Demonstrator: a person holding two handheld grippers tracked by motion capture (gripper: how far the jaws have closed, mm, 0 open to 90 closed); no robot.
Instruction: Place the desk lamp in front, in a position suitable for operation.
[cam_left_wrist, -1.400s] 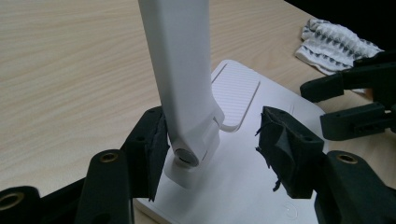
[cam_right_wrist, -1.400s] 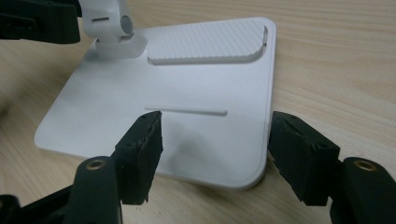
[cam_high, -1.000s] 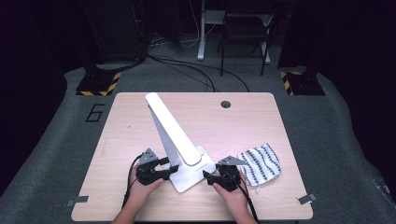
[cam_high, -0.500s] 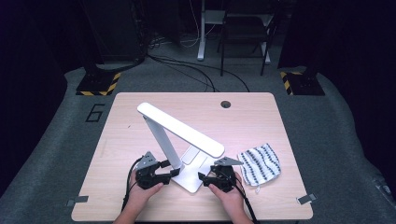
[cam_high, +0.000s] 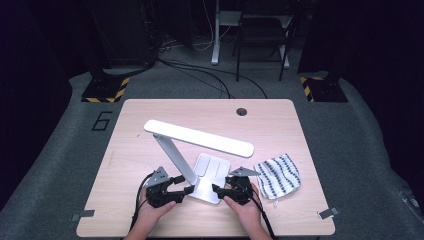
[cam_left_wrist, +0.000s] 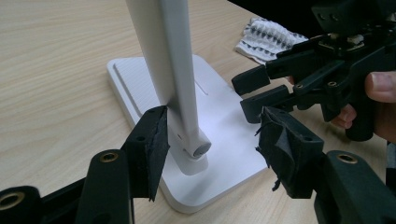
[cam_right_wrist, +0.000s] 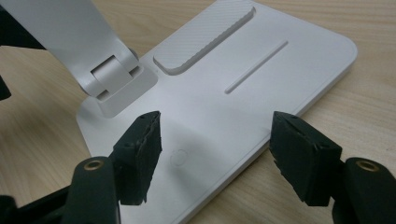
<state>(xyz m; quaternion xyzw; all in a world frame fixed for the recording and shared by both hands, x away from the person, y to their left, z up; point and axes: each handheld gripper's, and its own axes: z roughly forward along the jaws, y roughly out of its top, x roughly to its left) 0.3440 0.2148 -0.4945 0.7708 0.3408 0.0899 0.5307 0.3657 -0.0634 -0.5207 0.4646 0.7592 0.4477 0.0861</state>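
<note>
I see a white lamp (cam_high: 197, 150) w/ white base (cam_right_wrist: 243, 93). Cloth (cam_high: 278, 175) is white w/ dark stripe/dot pattern. Both grippers black, left gripper (cam_high: 186, 190) & right gripper (cam_high: 216, 190). Table (cam_high: 280, 125) is light wood grain. Floor (cam_high: 60, 150) grey, w/ yellow-black hazard stripes (cam_high: 105, 92).

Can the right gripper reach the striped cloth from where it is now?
Probably yes. The right gripper is open over the lamp base, holding nothing, and the striped cloth lies just beside that hand on bare table, with nothing between them.
</note>
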